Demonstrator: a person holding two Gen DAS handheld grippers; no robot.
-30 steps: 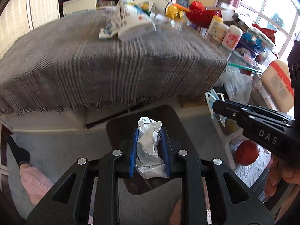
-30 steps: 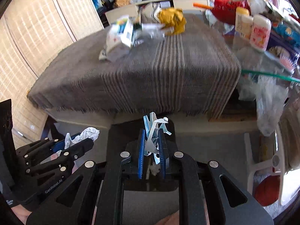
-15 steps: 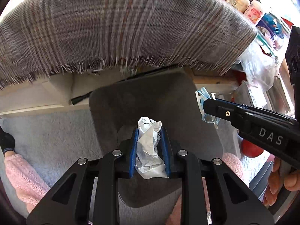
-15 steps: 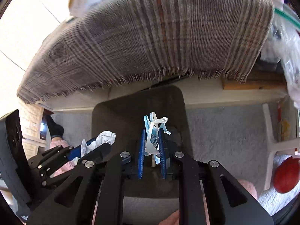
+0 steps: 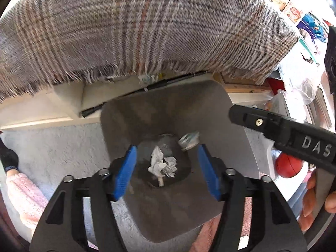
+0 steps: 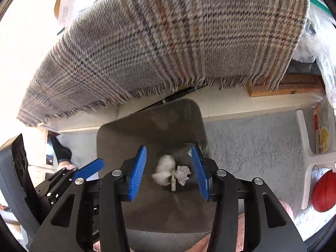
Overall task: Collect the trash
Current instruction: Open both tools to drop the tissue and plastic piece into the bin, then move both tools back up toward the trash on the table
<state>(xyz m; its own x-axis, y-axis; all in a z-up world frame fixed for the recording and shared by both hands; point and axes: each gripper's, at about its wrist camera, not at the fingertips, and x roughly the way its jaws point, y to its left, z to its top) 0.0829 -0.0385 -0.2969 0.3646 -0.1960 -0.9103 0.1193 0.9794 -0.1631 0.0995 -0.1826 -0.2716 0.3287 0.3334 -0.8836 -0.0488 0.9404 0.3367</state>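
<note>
A dark grey trash bin (image 5: 147, 113) stands on the floor below both grippers; it also shows in the right wrist view (image 6: 130, 130). My left gripper (image 5: 167, 168) is open and empty above the bin's mouth. A crumpled white tissue (image 5: 161, 164) lies at the bin's bottom, with a blurred pale blue wrapper (image 5: 189, 140) beside it. My right gripper (image 6: 170, 171) is open and empty over the same bin. Blurred white trash (image 6: 164, 168) and a small crumpled piece (image 6: 182, 173) show inside the bin between its fingers.
A table draped in a fringed plaid cloth (image 5: 147, 31) overhangs the bin's far side. A black rod (image 5: 134, 93) lies under it. A red ball (image 6: 324, 191) and a white chair leg (image 6: 306, 157) stand on the grey carpet to the right.
Both grippers have opened over the bin. The crumpled tissue has dropped from the left gripper and the blue-white wrapper from the right into the bin.
</note>
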